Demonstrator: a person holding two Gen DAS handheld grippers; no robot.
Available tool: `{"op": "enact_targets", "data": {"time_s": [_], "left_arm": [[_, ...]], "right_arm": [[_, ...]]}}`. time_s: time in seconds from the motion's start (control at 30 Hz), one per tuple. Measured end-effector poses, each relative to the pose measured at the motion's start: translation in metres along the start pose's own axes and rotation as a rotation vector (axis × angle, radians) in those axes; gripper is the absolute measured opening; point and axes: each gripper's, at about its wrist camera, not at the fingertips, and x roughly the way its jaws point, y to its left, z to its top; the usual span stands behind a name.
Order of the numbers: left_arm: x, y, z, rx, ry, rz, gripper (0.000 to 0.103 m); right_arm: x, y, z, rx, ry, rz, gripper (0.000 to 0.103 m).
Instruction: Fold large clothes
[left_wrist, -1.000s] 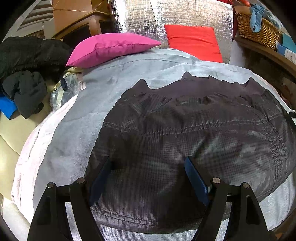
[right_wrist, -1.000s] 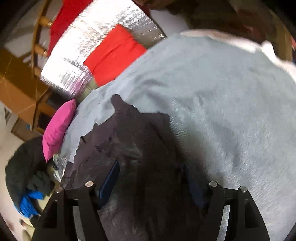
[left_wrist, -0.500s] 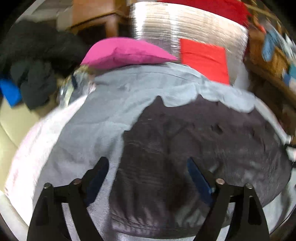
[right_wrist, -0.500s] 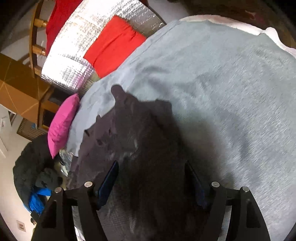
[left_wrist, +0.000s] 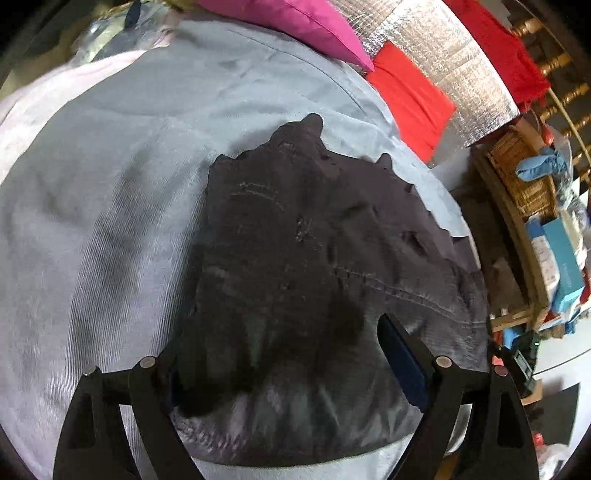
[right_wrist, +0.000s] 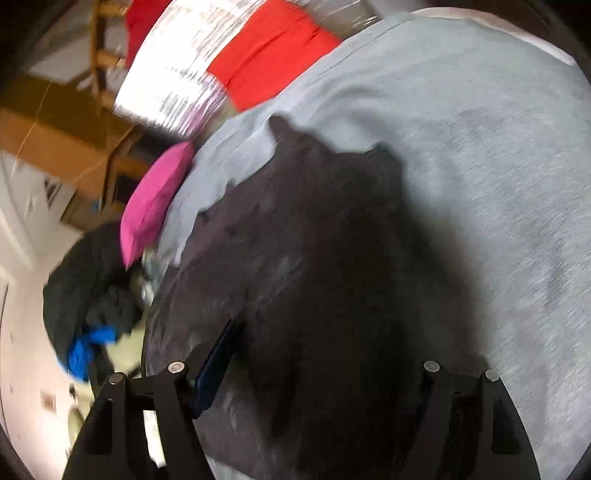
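Grippers first: left gripper (left_wrist: 288, 350) has jaws spread wide, nothing pinched, pointing down over the dark garment (left_wrist: 314, 258). Right gripper (right_wrist: 325, 369) also spread apart, empty, above the same garment (right_wrist: 314, 277); view blurred. Garment lies flat on a grey sheet (left_wrist: 110, 184) covering the bed. Beyond: pink pillow (left_wrist: 295, 22), red cushion (left_wrist: 410, 96) against a silver foil panel (left_wrist: 454, 70), wicker basket (left_wrist: 524, 177) at right.
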Motion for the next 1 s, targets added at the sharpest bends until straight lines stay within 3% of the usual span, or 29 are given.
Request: {"op": "enact_targets", "data": {"time_s": [0.13,0.2,0.27,0.33,0.47,0.53,0.63,0.7,0.8,0.87,0.93,1.0], "left_arm": [[0.011,0.007,0.008,-0.044,0.006,-0.004,0.068],[0.009,0.007,0.013,-0.044,-0.027,-0.002,0.051],[0.005,0.009,0.018,-0.050,-0.058,-0.007,0.048],[0.009,0.012,0.023,-0.049,-0.064,0.010,0.048],[0.012,0.001,0.021,0.000,-0.090,0.131,0.071],[0.006,-0.006,0.018,0.028,-0.102,0.182,0.071],[-0.023,-0.020,0.008,0.105,-0.199,0.237,0.072],[-0.045,-0.024,-0.003,0.138,-0.283,0.300,0.080],[-0.072,-0.031,-0.025,0.182,-0.414,0.376,0.081],[-0.079,-0.042,-0.033,0.230,-0.466,0.407,0.082],[-0.078,-0.053,-0.044,0.291,-0.461,0.392,0.083],[-0.061,-0.065,-0.054,0.359,-0.384,0.372,0.085]], "right_arm": [[0.008,0.003,-0.003,-0.024,-0.002,-0.068,0.070],[0.007,0.012,0.001,-0.020,-0.041,-0.092,0.053],[0.002,0.023,0.003,-0.051,-0.091,-0.107,0.046],[-0.002,0.030,0.004,-0.064,-0.130,-0.098,0.045],[0.015,0.016,-0.011,-0.048,-0.116,-0.168,0.052],[0.004,0.014,-0.014,0.000,-0.139,-0.165,0.057],[-0.019,0.020,-0.019,0.018,-0.171,-0.193,0.057],[-0.046,0.024,-0.027,0.011,-0.250,-0.207,0.063],[-0.082,0.036,-0.044,-0.029,-0.372,-0.257,0.067],[-0.093,0.045,-0.055,-0.056,-0.402,-0.234,0.067],[-0.092,0.062,-0.065,-0.114,-0.386,-0.212,0.067],[-0.084,0.073,-0.073,-0.156,-0.372,-0.209,0.067]]}}
